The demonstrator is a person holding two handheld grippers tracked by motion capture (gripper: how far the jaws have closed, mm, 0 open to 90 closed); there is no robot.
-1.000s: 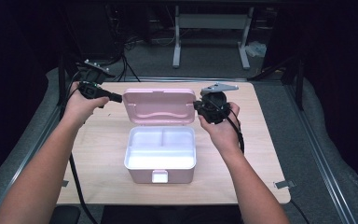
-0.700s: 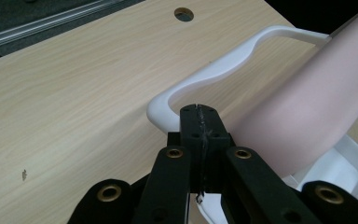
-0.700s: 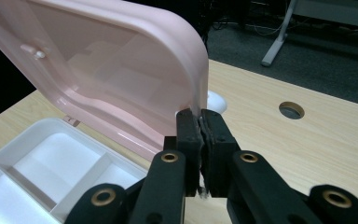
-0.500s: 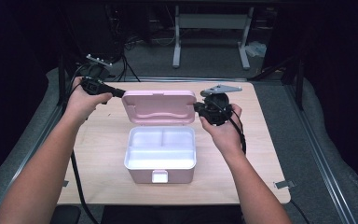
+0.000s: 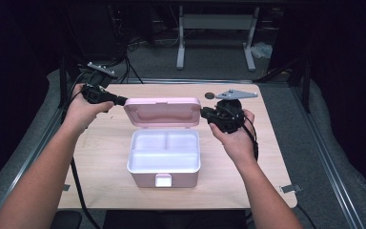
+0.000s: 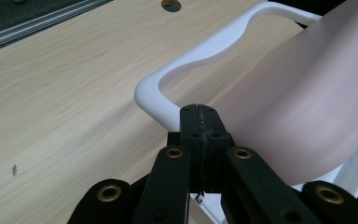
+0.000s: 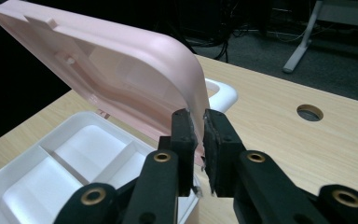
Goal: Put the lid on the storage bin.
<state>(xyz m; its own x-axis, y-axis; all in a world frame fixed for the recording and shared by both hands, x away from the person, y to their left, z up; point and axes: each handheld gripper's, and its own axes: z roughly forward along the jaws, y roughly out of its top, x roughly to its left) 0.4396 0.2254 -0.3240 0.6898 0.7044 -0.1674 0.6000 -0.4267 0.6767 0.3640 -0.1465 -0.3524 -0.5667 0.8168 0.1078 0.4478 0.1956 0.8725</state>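
A pink box (image 5: 164,174) with a white divided insert (image 5: 164,148) stands mid-table, its pink lid (image 5: 162,112) raised almost upright behind it. My left gripper (image 5: 123,101) is shut on the lid's left corner. In the left gripper view the jaws (image 6: 199,116) are pressed together at the lid's edge (image 6: 307,107), with a white handle (image 6: 200,51) beyond. My right gripper (image 5: 204,113) pinches the lid's right edge. The right gripper view shows the lid's rim (image 7: 121,70) between the jaws (image 7: 199,123), above the insert (image 7: 65,172).
The wooden table (image 5: 100,152) has a round cable hole (image 5: 209,95) behind the lid. Black cables trail from both grippers off the table's sides. A grey desk frame (image 5: 214,28) stands on the floor beyond the far edge.
The lid stays held open between both grippers. The hands have shifted only slightly.
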